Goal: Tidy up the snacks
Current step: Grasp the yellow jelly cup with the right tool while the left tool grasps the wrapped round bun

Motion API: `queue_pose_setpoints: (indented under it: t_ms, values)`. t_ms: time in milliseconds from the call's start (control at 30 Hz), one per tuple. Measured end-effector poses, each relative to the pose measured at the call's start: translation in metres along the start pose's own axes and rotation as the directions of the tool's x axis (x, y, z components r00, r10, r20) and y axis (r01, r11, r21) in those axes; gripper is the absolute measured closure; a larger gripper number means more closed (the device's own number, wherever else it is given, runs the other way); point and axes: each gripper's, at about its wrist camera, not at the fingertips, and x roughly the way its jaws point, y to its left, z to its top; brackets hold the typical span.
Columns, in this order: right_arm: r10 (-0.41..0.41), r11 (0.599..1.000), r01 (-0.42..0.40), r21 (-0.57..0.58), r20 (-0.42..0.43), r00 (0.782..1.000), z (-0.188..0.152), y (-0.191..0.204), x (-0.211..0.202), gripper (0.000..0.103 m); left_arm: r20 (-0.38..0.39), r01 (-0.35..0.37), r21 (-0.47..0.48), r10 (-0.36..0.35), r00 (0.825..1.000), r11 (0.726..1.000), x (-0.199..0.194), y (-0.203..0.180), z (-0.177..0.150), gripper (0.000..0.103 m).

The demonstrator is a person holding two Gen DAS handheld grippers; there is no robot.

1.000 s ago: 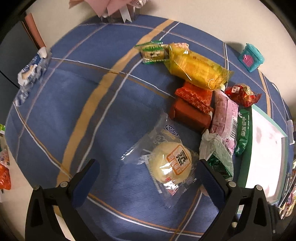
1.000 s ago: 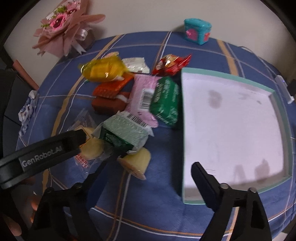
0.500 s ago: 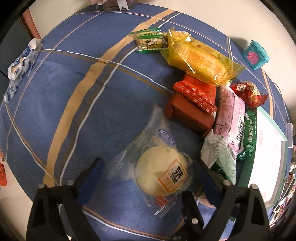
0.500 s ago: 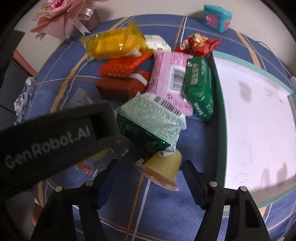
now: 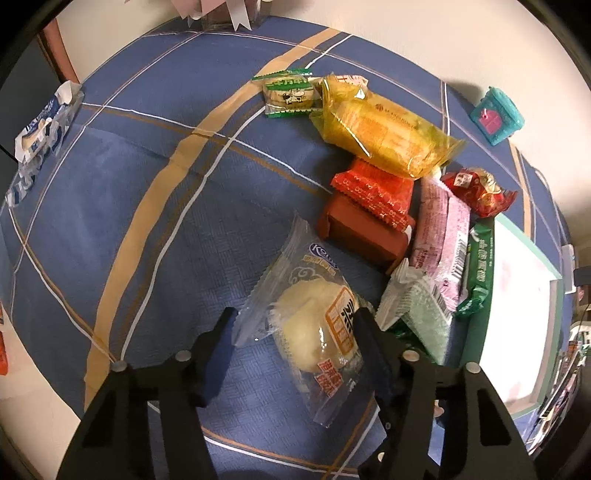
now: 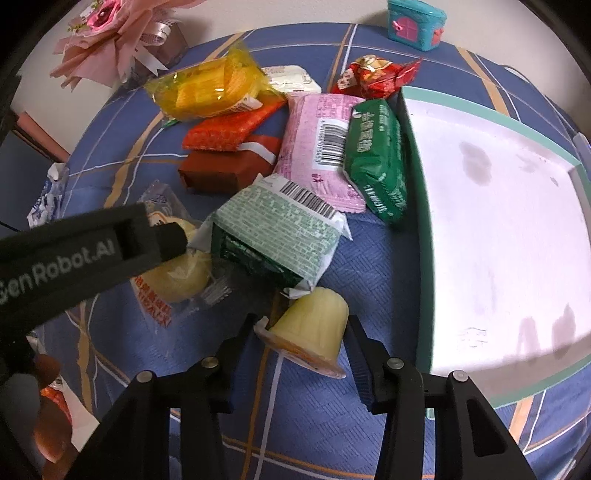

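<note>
A pale round bun in a clear wrapper [image 5: 317,332] lies on the blue plaid cloth [image 5: 147,206]. My left gripper [image 5: 295,325] points down over it with its jaws closing. The right pad meets the bun; the left pad only touches the wrapper's loose edge. A yellow jelly cup [image 6: 314,328] lies tilted on its side. My right gripper [image 6: 303,325] is closing on it, and both pads touch its sides. One finger [image 6: 159,236] of the left gripper shows in the right wrist view, over the bun [image 6: 177,273].
A pile of packets lies beyond: pale green [image 6: 280,232], pink [image 6: 321,147], dark green [image 6: 376,155], orange [image 6: 229,129], brown box [image 6: 221,170], yellow bag [image 6: 210,88], red [image 6: 373,77]. A teal-rimmed white tray [image 6: 413,184] sits to the right. A teal box [image 6: 413,22] and a pink bouquet [image 6: 110,40] stand at the back.
Both pairs of jaws have narrowed from wide apart, the left around the bun and the right around the jelly cup. The right gripper has sunk closer to the cup.
</note>
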Motion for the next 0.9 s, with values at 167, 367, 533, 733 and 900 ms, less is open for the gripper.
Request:
queue_pose_setpoints:
  t_ms: [167,367,533,733,900]
  values:
    - [0.02,1.0,-0.02,0.004,0.025,0.999,-0.001,-0.013,-0.019,0.054,0.017,0.042,-0.015,-0.042,0.999,0.999,-0.009,0.005,-0.004,0.059]
    - [0.034,0.999,-0.034,0.009,0.051,0.998,-0.002,-0.021,-0.04,0.054,0.044,0.081,-0.034,-0.08,0.996,0.996,-0.023,0.014,-0.007,0.071]
    - [0.044,0.999,-0.045,0.015,0.065,0.997,-0.006,-0.024,-0.052,0.054,0.054,0.095,-0.036,-0.093,0.994,0.995,-0.025,0.013,-0.007,0.073]
    - [0.041,0.999,-0.042,0.025,0.037,0.998,-0.006,-0.027,-0.046,0.054,0.05,0.079,-0.049,-0.076,0.996,0.996,-0.017,0.011,-0.003,0.065]
    - [0.034,0.998,-0.034,0.047,0.004,0.999,-0.006,-0.032,-0.038,0.054,-0.011,0.121,-0.092,-0.122,0.992,0.988,0.004,0.012,0.001,0.045]
